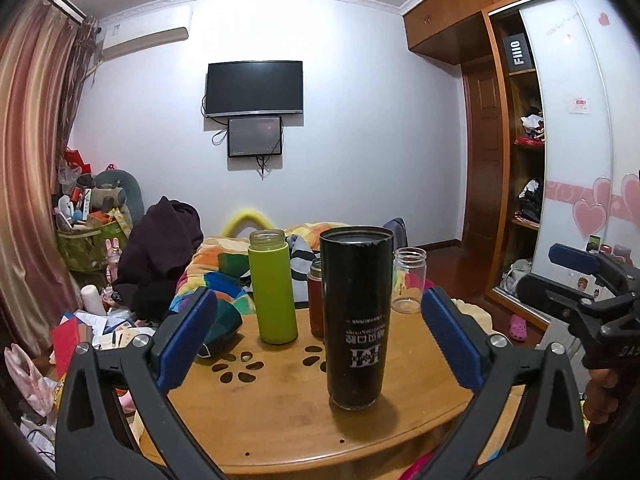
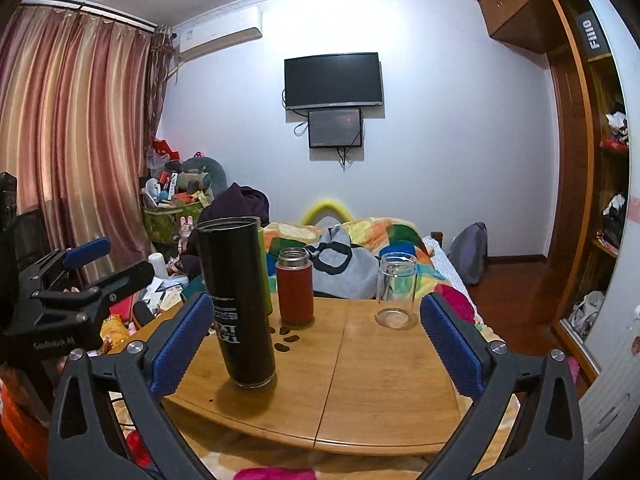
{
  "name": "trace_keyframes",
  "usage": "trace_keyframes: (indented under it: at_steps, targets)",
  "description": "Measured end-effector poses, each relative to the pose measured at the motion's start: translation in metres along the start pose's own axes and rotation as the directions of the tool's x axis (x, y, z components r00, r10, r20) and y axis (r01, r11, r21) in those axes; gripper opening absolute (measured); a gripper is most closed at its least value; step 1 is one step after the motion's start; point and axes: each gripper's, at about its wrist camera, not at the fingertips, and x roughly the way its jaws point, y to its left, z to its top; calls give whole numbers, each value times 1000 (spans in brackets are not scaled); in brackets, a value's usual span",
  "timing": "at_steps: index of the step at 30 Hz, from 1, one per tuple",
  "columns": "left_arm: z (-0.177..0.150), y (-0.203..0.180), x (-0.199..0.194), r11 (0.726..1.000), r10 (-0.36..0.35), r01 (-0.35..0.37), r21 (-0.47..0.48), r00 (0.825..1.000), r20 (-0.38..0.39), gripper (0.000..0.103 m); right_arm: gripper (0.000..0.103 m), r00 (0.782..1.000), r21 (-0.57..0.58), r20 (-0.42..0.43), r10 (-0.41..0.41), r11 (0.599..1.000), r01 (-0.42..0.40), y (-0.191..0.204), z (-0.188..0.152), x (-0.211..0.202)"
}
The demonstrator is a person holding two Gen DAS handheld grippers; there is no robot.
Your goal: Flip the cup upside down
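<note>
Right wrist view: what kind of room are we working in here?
Most likely a bedroom at home: a bed with a colourful quilt behind the wooden table, a wardrobe with open shelves, and a television on the wall.

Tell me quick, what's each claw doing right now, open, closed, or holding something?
Left claw: open, holding nothing; the black cup stands between its fingers, untouched.
Right claw: open, holding nothing.
</note>
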Motion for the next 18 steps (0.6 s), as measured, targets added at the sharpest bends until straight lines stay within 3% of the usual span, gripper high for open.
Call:
trace_keyframes:
  at_steps: [18]
  targets:
    - [-10,-11,-21,999,20,-21,32,999,43,103,103,1000,19,1,18,1000,-18,4,-3,-5]
